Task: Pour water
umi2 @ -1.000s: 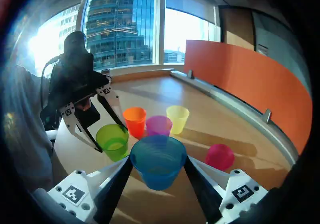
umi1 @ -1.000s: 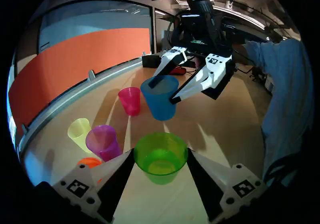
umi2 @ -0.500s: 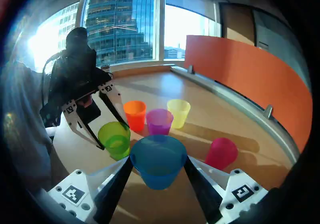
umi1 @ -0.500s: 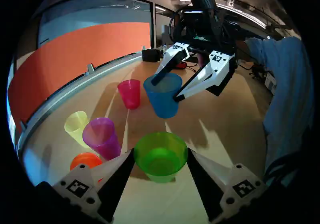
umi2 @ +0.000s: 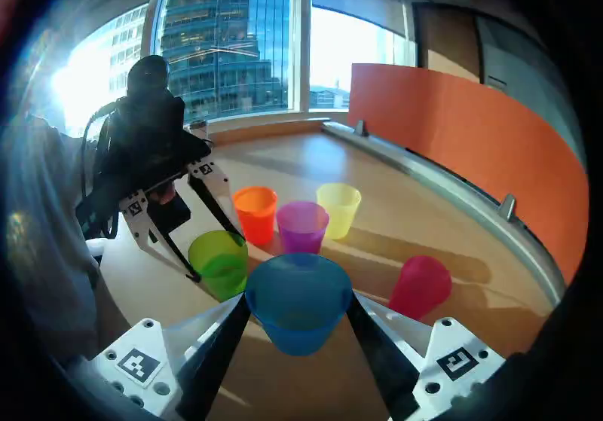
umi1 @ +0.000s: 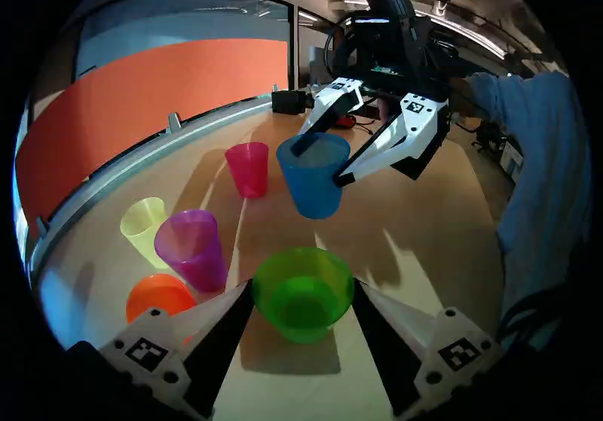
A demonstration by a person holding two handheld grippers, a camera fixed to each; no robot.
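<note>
Counted six plastic cups, one each in green, blue, orange, purple, yellow and pink, and two grippers.

Left gripper view, near to far:
- Nearest, the left gripper (umi1: 301, 285), fingers parted about a cup's width and pressed on either side of the one green cup (umi1: 303, 314), upright with its mouth up. Could not tell whether water lay inside.
- Just beyond, to the left, three cups close together on a wooden table (umi1: 430, 233): orange cup (umi1: 157, 297) first, then purple cup (umi1: 192, 246), then yellow cup (umi1: 143, 227).
- Farther on, the blue cup (umi1: 313, 184), lifted clear of the table and roughly upright, pinched near its rim between both fingers of the right gripper (umi1: 317, 166).
- Just left of the blue cup, the pink cup (umi1: 249, 169), standing on the table.
- At the right edge, one blue sleeve (umi1: 543, 157).
- Farthest, a long orange wall panel (umi1: 151, 97).

Right gripper view, near to far:
- Nearest, the right gripper, fingers spread a cup's width and closed against both sides of the blue cup. Could not make out its contents.
- Behind it to the left, the green cup between the left gripper's fingers.
- Beyond, in a row from left to right, the orange, purple and yellow cups.
- Off to the right and apart from that row, the pink cup.
- Farthest, bright windows (umi2: 226, 44) with tall buildings outside.
</note>
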